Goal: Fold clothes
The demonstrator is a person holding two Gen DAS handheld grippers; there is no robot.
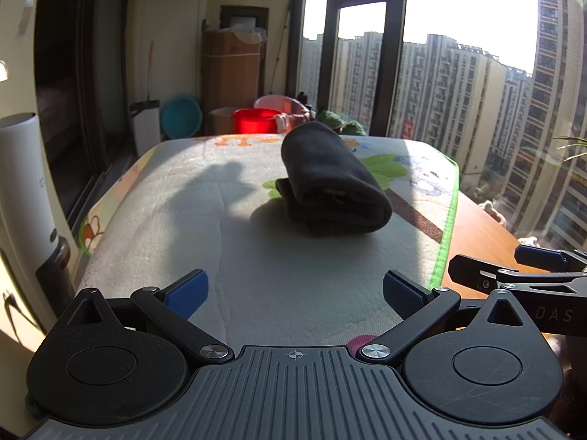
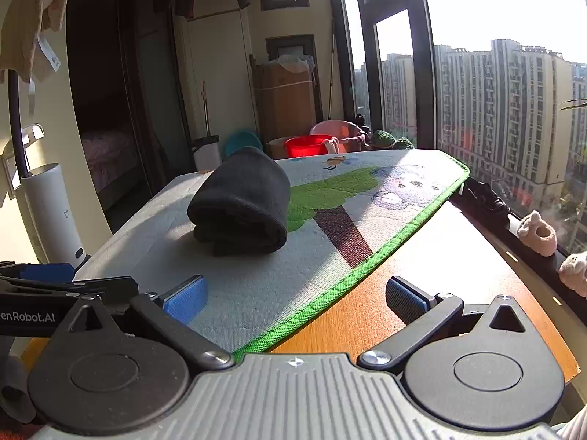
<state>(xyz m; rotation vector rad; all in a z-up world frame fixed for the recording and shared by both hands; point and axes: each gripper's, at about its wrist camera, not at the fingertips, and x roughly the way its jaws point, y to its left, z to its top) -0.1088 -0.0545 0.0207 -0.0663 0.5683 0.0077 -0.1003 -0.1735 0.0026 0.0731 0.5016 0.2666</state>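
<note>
A black garment (image 1: pixel 332 183) lies folded into a thick bundle on the cartoon-print mat (image 1: pixel 220 220). It also shows in the right wrist view (image 2: pixel 242 205) on the mat (image 2: pixel 256 278), left of centre. My left gripper (image 1: pixel 295 293) is open and empty, low over the mat's near part, well short of the garment. My right gripper (image 2: pixel 297 299) is open and empty, over the mat's green border (image 2: pixel 348 278) and the wooden table (image 2: pixel 440 267). The right gripper's side shows at the right edge of the left wrist view (image 1: pixel 521 275).
A red basin (image 1: pixel 256 120) and a teal basin (image 1: pixel 181 117) stand on the floor beyond the mat. A white cylinder appliance (image 2: pixel 51 212) stands at the left. Plush toys (image 2: pixel 537 234) lie on the window ledge at the right. Large windows run along the right side.
</note>
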